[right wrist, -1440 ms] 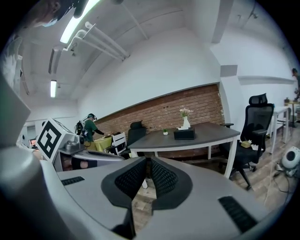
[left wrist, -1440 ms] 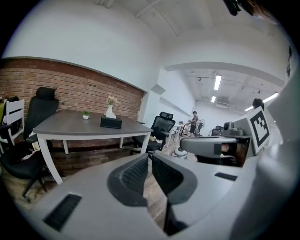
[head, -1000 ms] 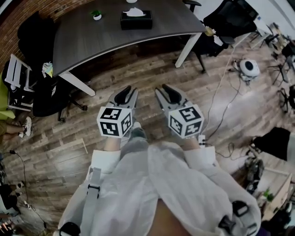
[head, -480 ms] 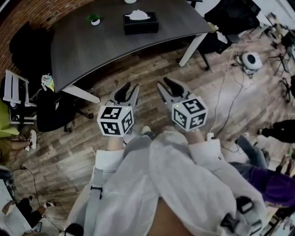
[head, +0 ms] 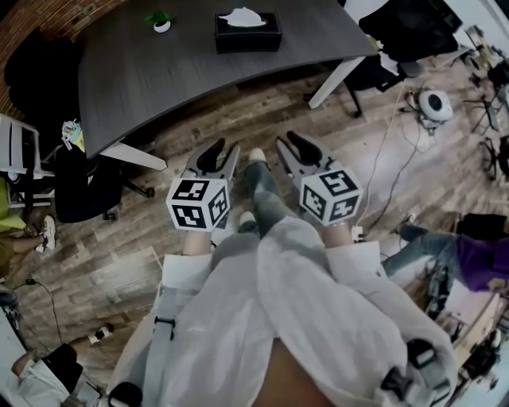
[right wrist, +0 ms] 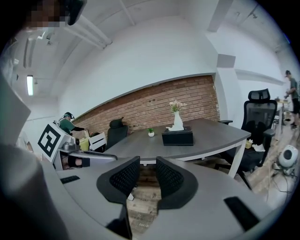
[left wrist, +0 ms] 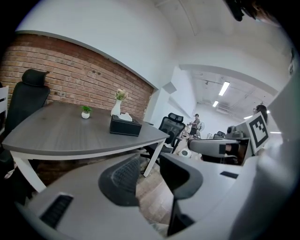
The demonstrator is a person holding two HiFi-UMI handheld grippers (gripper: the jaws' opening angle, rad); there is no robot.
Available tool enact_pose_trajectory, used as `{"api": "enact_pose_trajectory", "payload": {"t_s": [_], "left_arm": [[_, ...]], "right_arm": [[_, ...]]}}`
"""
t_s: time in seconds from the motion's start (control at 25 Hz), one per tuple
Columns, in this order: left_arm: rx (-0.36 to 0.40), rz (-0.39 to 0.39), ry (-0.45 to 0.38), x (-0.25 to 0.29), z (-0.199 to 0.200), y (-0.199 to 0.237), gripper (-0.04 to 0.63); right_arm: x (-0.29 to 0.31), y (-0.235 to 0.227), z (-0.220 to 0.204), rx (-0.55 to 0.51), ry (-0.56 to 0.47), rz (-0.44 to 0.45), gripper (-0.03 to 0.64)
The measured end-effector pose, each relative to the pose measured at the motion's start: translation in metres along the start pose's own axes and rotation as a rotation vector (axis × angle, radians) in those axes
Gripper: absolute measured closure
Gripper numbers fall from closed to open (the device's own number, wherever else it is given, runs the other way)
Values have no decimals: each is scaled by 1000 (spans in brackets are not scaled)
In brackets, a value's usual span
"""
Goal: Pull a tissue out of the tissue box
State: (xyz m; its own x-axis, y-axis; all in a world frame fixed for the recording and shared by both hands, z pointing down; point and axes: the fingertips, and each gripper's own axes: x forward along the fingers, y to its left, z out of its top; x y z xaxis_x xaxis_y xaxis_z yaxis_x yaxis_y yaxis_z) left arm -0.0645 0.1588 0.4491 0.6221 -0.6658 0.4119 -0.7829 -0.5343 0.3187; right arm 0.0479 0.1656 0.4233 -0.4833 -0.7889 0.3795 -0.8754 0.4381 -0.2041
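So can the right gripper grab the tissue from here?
Probably not yet. The right gripper hangs open over the floor, short of the table; the tissue pokes from the tissue box further on. Nothing blocks the way.

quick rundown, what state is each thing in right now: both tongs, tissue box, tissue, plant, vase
left tongs: open, jaws have just been opening, nothing between them
right tongs: open, empty
tissue box: upright on the table, untouched
tissue: poking up from the box's top, not pulled
potted plant: upright on the table
vase: upright beyond the box, holding flowers
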Motion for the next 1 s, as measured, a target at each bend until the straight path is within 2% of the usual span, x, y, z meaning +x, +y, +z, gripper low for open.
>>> {"api": "enact_pose_trajectory", "payload": {"t_s": [0.2,0.44,0.76,1.0], "left_arm": [[1,22,-18,29,24,27,485],[19,24,-24,84,77,51,485],[19,95,-82,151,154,90,485],[2,126,-105,187,183,107,485]], "right_arm": [[45,-23,17,20,-9,48,522],[103,-70,59,7,-11,73,522],[177,-117,131,-56,-40,158,522],[214,-148,153,-86,-32,195,522]]}}
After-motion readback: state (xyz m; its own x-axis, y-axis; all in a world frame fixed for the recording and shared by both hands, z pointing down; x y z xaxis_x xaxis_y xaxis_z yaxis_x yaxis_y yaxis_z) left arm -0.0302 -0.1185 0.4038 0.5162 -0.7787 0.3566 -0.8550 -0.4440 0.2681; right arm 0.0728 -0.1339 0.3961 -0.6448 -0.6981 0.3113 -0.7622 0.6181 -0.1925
